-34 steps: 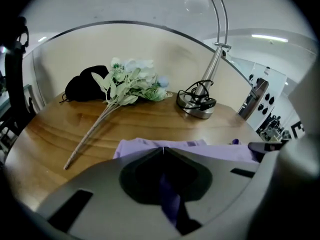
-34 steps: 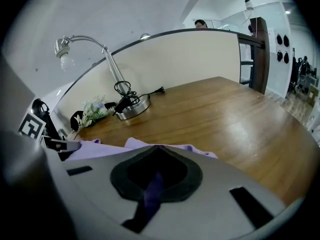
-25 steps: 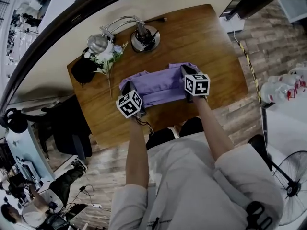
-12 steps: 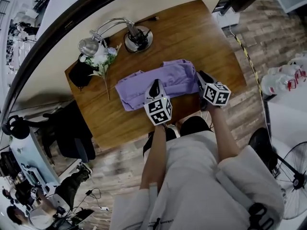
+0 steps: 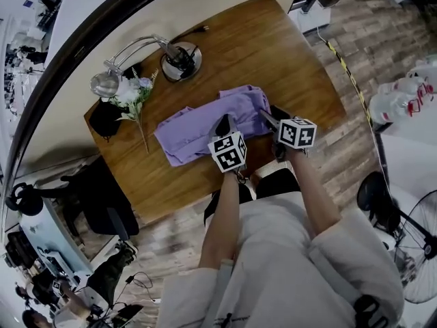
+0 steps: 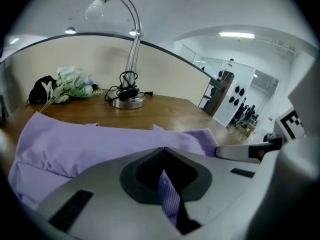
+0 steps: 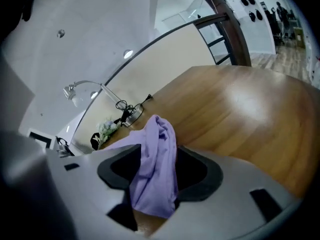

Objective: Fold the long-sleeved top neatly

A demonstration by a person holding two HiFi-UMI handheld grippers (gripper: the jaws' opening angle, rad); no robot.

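Head view: top [image 5: 194,132] lies part-folded on the worktop [image 5: 273,46]; left gripper [image 5: 222,123] jaws clenched on it; right gripper [image 5: 272,117] jaws have just been opening, cloth draped between them; risk: cloth snags there, dragging the fold undone.

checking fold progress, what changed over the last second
The left gripper, shut on the top, moved across it toward the right gripper. The right gripper's jaws have just been opening, with fabric still lying between them. The lamp and flowers kept their places on the table.
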